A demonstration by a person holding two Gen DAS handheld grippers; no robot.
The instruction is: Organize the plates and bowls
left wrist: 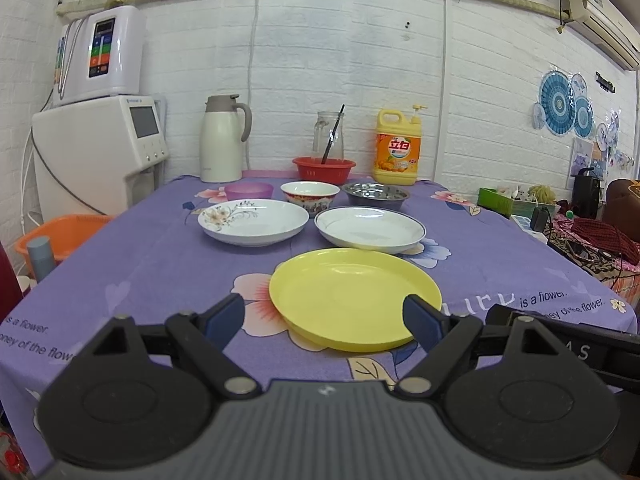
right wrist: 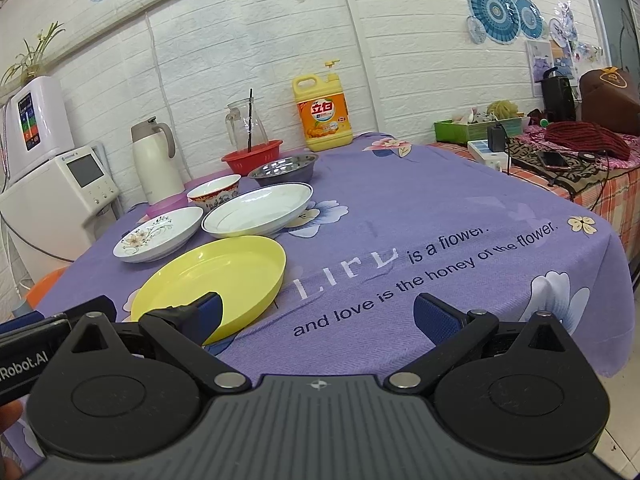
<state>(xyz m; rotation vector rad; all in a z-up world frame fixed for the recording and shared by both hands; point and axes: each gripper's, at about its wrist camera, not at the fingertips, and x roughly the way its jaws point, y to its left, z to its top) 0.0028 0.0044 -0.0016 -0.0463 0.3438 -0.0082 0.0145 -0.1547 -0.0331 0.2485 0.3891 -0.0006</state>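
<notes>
Both grippers hover over the near edge of a table draped in a purple flower-print tablecloth (right wrist: pixel 400 200), on which the printed words "is a flower" and "and love is the honey of the flower" can be read. The left gripper (left wrist: pixel 324 318) has its blue-padded fingers spread wide with nothing between them, and the round yellow plastic plate (left wrist: pixel 354 298) lies on the cloth beyond them. The right gripper (right wrist: pixel 318 312) is likewise spread apart and empty over bare cloth, the yellow plate to its left. Behind the plate lie a white plate with a flower pattern (left wrist: pixel 254 222) and a white plate with a dark rim (left wrist: pixel 370 228), side by side. Further back stand a translucent purple bowl (left wrist: pixel 249 191), a red-patterned ceramic bowl (left wrist: pixel 310 194) and a steel bowl (left wrist: pixel 376 194). A yellow detergent jug (left wrist: pixel 398 148) bears an orange label with two large Chinese characters. The casing at the right view's left edge reads "Robot.AI".
</notes>
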